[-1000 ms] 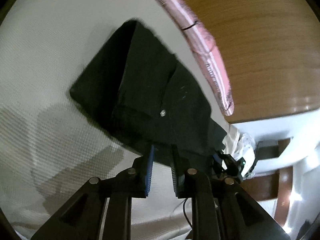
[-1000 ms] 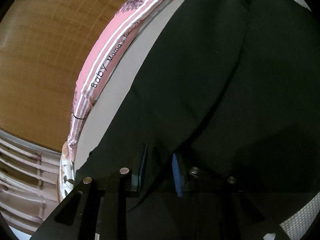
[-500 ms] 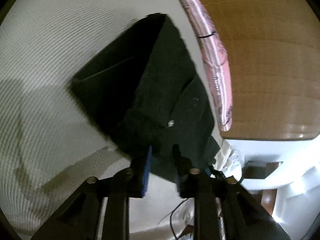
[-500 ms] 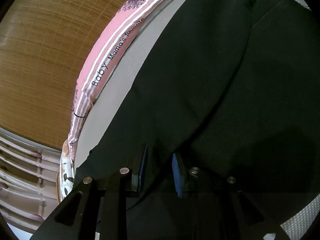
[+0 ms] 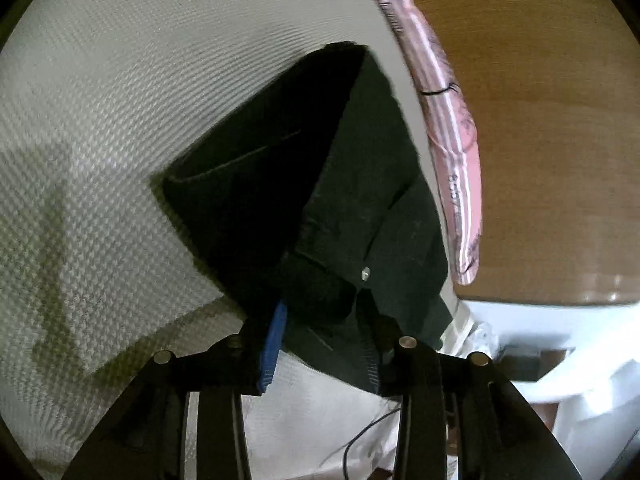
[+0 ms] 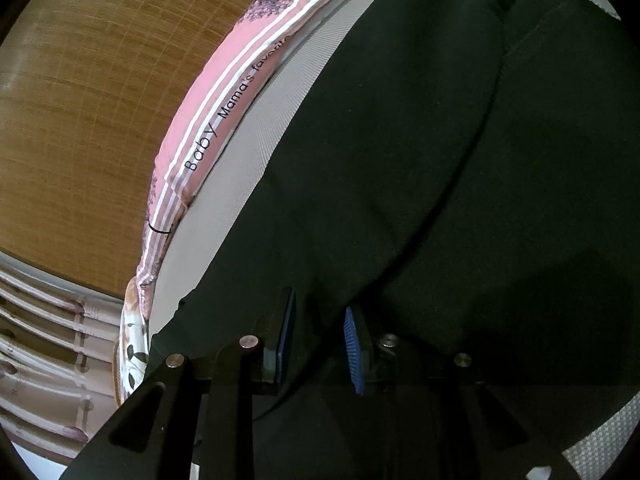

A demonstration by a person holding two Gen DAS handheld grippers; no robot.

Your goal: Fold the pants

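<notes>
White waffle-textured bedding (image 5: 120,120) covers the mattress we work on, with a pink striped cushion (image 5: 452,128) printed "Baby Mama's favorite" running along its edge and a brown woven panel (image 5: 540,100) behind it. Our black pants (image 5: 360,200) lie on the bedding, folded over so the waistband end with its small metal button (image 5: 365,273) sits nearest our left gripper (image 5: 320,344). That gripper's jaws are opening, standing moderately apart with a bunched edge of the pants between the blue pads, and we cannot tell whether the pads still press on the cloth. From our right wrist view the pants (image 6: 440,160) fill most of the picture, spread flat beside the cushion (image 6: 224,120). Our right gripper (image 6: 320,340) has its jaws narrowly apart with a fold of the black fabric rising between them, and they appear to pinch it. Striped curtain fabric (image 6: 48,340) shows at the lower left.
</notes>
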